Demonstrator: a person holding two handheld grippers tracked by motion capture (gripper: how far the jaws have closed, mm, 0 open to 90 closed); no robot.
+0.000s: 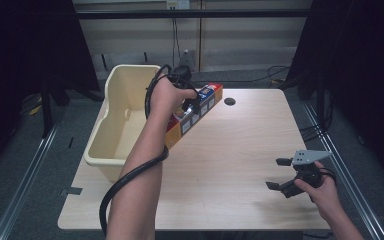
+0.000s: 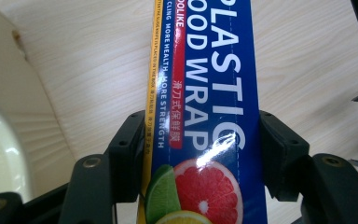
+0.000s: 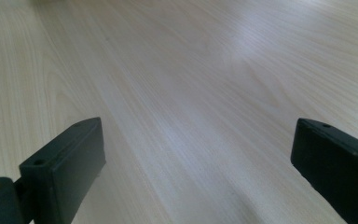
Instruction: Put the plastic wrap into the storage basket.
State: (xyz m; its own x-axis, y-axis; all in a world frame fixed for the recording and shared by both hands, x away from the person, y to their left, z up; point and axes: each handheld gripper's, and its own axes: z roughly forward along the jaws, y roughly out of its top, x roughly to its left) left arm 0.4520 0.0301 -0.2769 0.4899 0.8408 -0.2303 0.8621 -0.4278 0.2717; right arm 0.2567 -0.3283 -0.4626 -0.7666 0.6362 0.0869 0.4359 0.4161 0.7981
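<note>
Left gripper [image 2: 200, 154] is clamped on a plastic wrap box [image 2: 205, 116], both black pads pressed flat against its long sides. Box runs lengthwise away from the camera, up the frame. Blue face reads "PLASTIC FOOD WRAP" in white, with a red strip of Chinese text beside it, a yellow edge on the left side and citrus slices printed at the near end. Light wood table [image 2: 88, 70] sits under it. Cream tub [image 2: 0, 154] at far left, rim partly in frame.

Dim workroom around a pale wooden table [image 1: 230, 150].
Grey floor [image 1: 40, 165], black curtains [image 1: 25, 40] at both sides, a light panelled wall [image 1: 240, 35] behind.
</note>
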